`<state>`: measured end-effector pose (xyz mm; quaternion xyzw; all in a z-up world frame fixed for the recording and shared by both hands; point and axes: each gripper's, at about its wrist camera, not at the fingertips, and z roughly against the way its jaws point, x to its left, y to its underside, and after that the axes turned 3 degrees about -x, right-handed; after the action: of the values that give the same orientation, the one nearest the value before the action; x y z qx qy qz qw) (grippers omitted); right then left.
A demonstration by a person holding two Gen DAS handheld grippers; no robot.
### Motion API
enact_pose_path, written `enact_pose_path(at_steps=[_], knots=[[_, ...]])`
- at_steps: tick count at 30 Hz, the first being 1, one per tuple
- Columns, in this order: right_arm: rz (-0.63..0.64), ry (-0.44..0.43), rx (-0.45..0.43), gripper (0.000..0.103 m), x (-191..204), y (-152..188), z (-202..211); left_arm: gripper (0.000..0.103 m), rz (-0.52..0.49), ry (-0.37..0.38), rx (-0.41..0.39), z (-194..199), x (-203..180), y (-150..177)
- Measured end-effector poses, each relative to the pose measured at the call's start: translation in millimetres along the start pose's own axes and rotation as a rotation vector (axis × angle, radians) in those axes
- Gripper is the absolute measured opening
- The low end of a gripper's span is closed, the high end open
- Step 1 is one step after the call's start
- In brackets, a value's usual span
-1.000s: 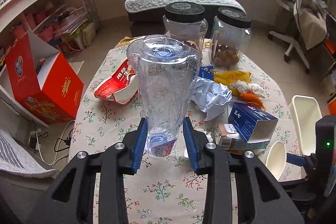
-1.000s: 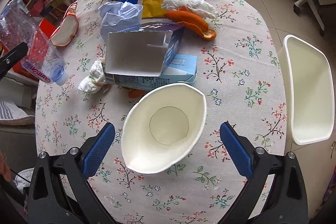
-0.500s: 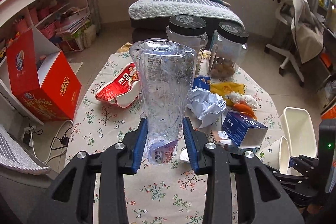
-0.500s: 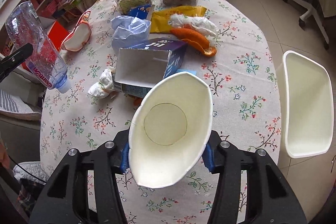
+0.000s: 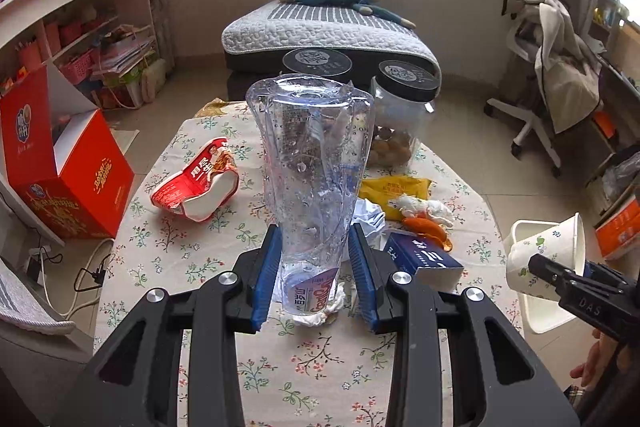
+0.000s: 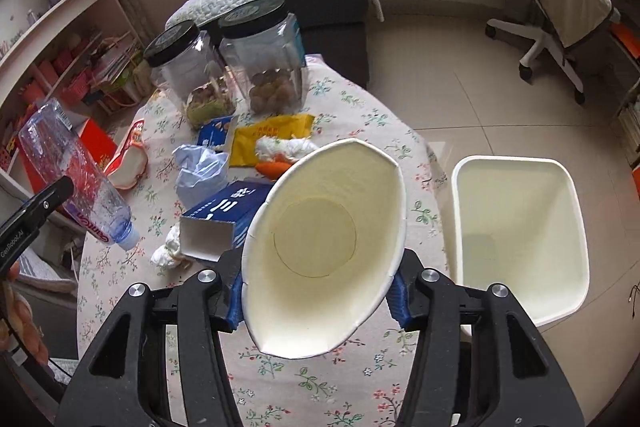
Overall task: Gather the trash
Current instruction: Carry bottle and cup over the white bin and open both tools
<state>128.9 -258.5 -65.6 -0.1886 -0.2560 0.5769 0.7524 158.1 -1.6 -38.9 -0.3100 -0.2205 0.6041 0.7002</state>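
Right wrist view shows the right hand-held gripper (image 6: 320, 301) clamped on a squashed white paper cup (image 6: 324, 243), its mouth pinched into an oval; the jaws have just been closing and the cup sits between the pads, raised off the surface (image 6: 280, 379); the white bin (image 6: 520, 227) stands on the floor just right of the surface's edge and serves as the landmark. Left wrist view shows the left hand-held gripper (image 5: 316, 277) narrowed on a clear plastic bottle (image 5: 314, 179), held neck-down above the surface, well left of the bin.

Judging by this, the step in hand is carrying: both pieces are picked up and neither is dropped yet; the next move calls for swinging the cup rightward over the bin's open mouth, then releasing; the bottle must follow across the whole surface.

Left of the bin, still lying on the surface, are a blue carton (image 6: 228, 211), crumpled paper (image 6: 200, 171), a yellow wrapper (image 6: 272, 133) and a red noodle bowl (image 5: 196, 183); two lidded jars (image 6: 260, 59) stand farther back and are probably not trash. Room between the cup and the bin is open; the surface's rim lies close to the bin's near wall, so the cup should clear that rim before letting go.
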Motion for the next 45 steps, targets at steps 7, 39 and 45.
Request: enact_pose_path(at_steps=[7, 39, 45], knots=[[-0.09, 0.094, -0.064, 0.051, -57.6, -9.8, 15.1, 0.035, 0.006, 0.09, -0.029, 1.7, -40.8, -4.5], [-0.443, 0.261, -0.197, 0.09, -237.4, 1.8, 75.3, 0.035, -0.034, 0.502, 0.076, -49.5, -276.7, 29.6], [-0.437, 0.293, -0.217, 0.091, -241.9, 1.9, 80.6, 0.07, -0.044, 0.494, 0.084, -56.5, -294.0, 34.8]])
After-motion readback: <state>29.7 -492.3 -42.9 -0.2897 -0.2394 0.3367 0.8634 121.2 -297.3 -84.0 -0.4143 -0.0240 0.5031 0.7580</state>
